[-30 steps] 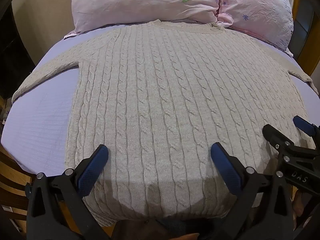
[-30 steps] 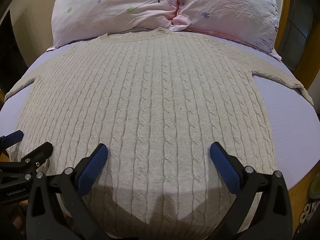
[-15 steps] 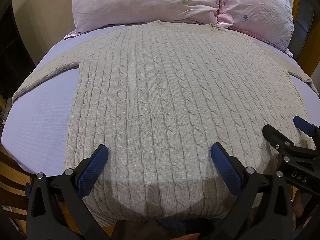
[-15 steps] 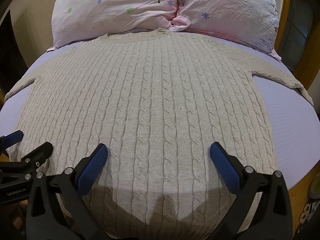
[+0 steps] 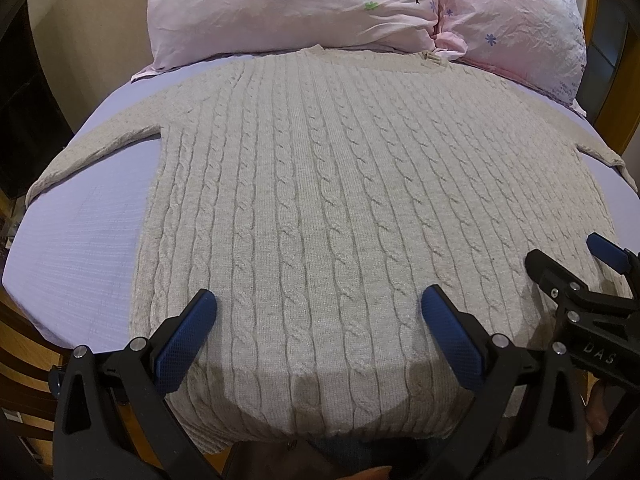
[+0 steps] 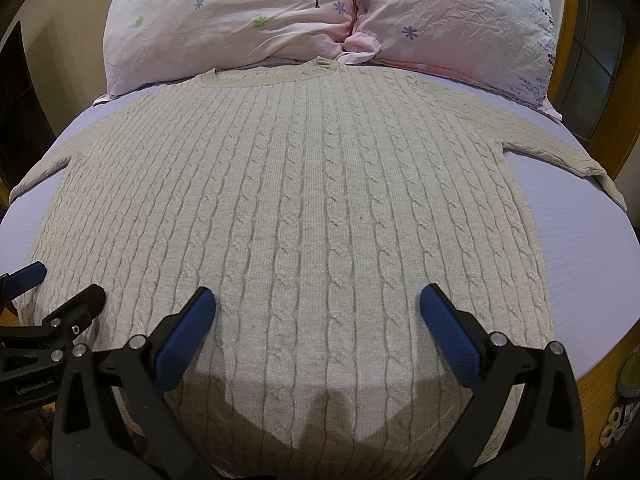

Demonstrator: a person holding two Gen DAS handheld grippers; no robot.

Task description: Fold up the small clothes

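A beige cable-knit sweater (image 5: 340, 184) lies flat and spread out on the bed, collar toward the pillows, hem toward me; it also fills the right wrist view (image 6: 304, 208). Its left sleeve (image 5: 96, 144) and right sleeve (image 6: 568, 160) stretch out to the sides. My left gripper (image 5: 318, 312) is open and empty above the hem, left of centre. My right gripper (image 6: 316, 312) is open and empty above the hem, right of centre. Each gripper shows at the edge of the other's view: the right one (image 5: 572, 264), the left one (image 6: 60, 288).
The lilac bedsheet (image 5: 80, 232) shows on both sides of the sweater (image 6: 592, 248). Two pink floral pillows (image 5: 288, 4) (image 6: 460, 20) lie at the head of the bed. A wooden bed frame edge (image 6: 600, 364) runs along the near side.
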